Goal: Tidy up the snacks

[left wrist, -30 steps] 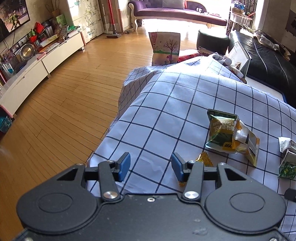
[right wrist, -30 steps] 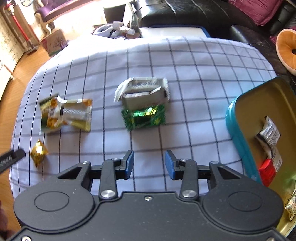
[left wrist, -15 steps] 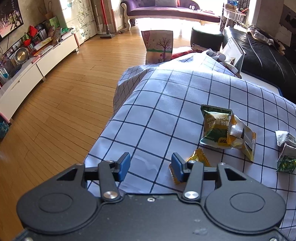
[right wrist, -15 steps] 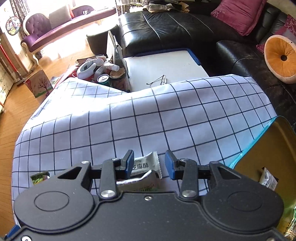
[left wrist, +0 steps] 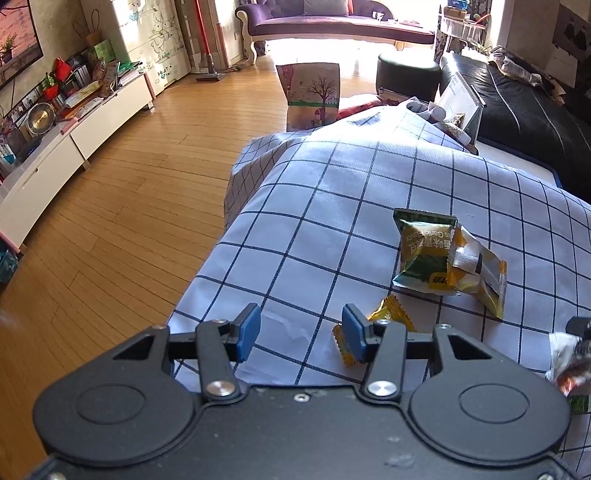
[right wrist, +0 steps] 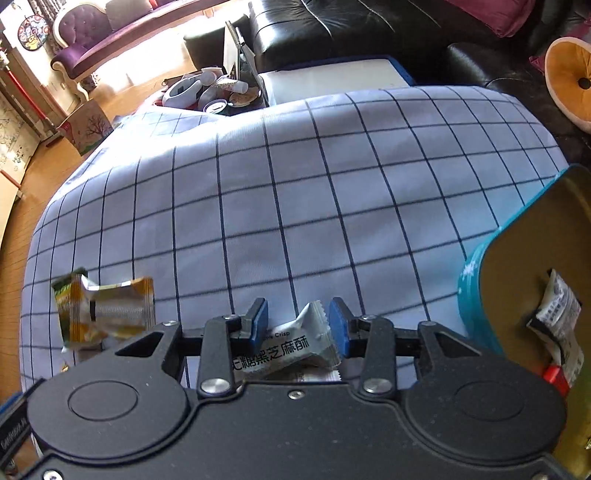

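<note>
My right gripper (right wrist: 297,325) hangs low over the checked cloth (right wrist: 314,206), jaws apart. A white sesame-crisp packet (right wrist: 291,350) lies between its blue pads, and I see no squeeze on it. To its right stands the teal tin (right wrist: 476,295) with a few packets (right wrist: 557,314) inside. My left gripper (left wrist: 301,332) is open and empty over the cloth's near left corner. A small gold candy (left wrist: 391,314) lies just beside its right finger. Further right lie a green packet (left wrist: 424,251) and a yellow packet (left wrist: 480,273), overlapping.
The cloth (left wrist: 332,206) drops off to wooden floor (left wrist: 110,221) on the left. A black sofa (right wrist: 369,29) and an orange cushion (right wrist: 572,77) stand behind the table. Cups and clutter (right wrist: 210,88) sit at the far edge, next to a paper bag (left wrist: 312,96).
My right gripper came forward and down over the white packet, which now lies between its jaws. The left gripper has hardly shifted, and the gold candy shows more clearly beside it.
</note>
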`<state>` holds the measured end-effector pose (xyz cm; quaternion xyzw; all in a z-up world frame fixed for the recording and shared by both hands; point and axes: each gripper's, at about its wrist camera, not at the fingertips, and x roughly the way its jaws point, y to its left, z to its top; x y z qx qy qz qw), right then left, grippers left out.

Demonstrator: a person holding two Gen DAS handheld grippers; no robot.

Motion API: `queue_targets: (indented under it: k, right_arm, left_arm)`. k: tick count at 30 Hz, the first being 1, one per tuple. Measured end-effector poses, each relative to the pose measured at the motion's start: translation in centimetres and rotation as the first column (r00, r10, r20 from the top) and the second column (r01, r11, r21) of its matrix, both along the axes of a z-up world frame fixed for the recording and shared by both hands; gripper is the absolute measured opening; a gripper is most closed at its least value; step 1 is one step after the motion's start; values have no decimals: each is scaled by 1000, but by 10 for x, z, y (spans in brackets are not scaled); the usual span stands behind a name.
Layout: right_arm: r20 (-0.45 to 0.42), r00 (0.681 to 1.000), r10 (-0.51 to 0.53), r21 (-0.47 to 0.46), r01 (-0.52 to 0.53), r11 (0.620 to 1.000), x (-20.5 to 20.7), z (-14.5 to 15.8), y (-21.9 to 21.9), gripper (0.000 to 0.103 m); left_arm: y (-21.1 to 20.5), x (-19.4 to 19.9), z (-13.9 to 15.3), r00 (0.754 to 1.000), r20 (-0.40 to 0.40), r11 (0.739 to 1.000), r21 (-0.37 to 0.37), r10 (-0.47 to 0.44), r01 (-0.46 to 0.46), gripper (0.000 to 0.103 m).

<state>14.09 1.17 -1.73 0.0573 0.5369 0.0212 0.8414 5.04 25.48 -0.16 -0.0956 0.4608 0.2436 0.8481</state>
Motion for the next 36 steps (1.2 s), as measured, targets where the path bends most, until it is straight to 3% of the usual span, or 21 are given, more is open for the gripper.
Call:
queue_targets:
  k: [6, 12, 19, 23, 36]
  right_arm:
    - [-5, 999, 38, 35, -38, 999, -24, 4, -9, 49]
    - [89, 995, 45, 53, -50, 997, -50, 31, -23, 49]
    - [-12, 999, 37, 92, -36, 995, -55, 13, -33, 49]
    - [-25, 999, 44, 133, -40, 990, -48, 2, -25, 49]
    - [133, 984, 118, 90, -131, 987, -34, 20, 12, 49]
  left_arm:
    - [-4, 0, 1, 1000, 0, 1000, 12, -10, 10, 51]
    - [-7, 0, 2, 1000, 5, 1000, 15, -23, 23, 51]
    - [-13, -3, 4, 999, 14, 999, 7, -48, 48, 51]
    - [-15, -2, 4, 998, 15, 998, 1, -57, 57, 51]
    - [-16, -1, 5, 999, 15, 999, 11, -47, 47, 51]
